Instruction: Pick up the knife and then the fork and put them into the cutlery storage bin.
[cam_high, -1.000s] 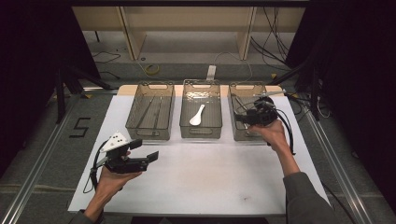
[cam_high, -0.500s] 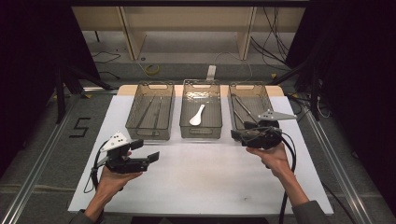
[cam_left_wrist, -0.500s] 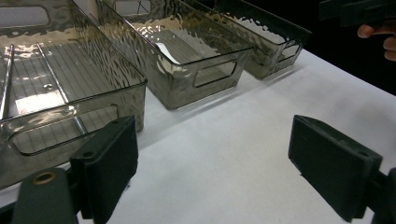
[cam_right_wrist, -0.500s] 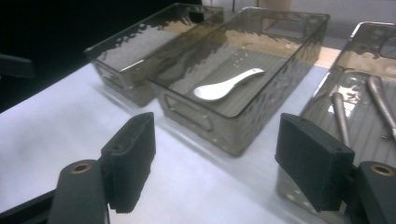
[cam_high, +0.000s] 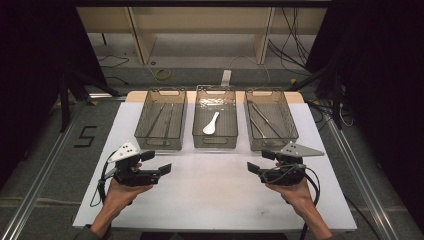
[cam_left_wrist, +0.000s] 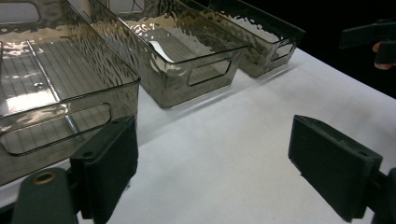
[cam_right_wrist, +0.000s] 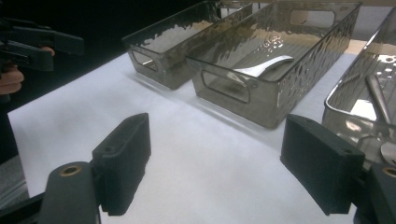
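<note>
On the floor at the far left a black figure "5" (cam_high: 86, 136) is taped, the only writing I can read. The left gripper (cam_high: 159, 169) hovers low over the white table cover (cam_high: 210, 190), jaws wide apart and empty. Three smoky transparent plastic bins stand side by side, probably for sorting: the left bin (cam_high: 161, 120) holds thin metal sticks, the middle bin (cam_high: 215, 116) a white spoon (cam_high: 210, 123), the right bin (cam_high: 270, 119) metal cutlery. The right gripper (cam_high: 255, 166) is just in front of the right bin, open, holding nothing.

A black numeral "5" (cam_high: 86, 136) is marked on the grey floor left of the table.
</note>
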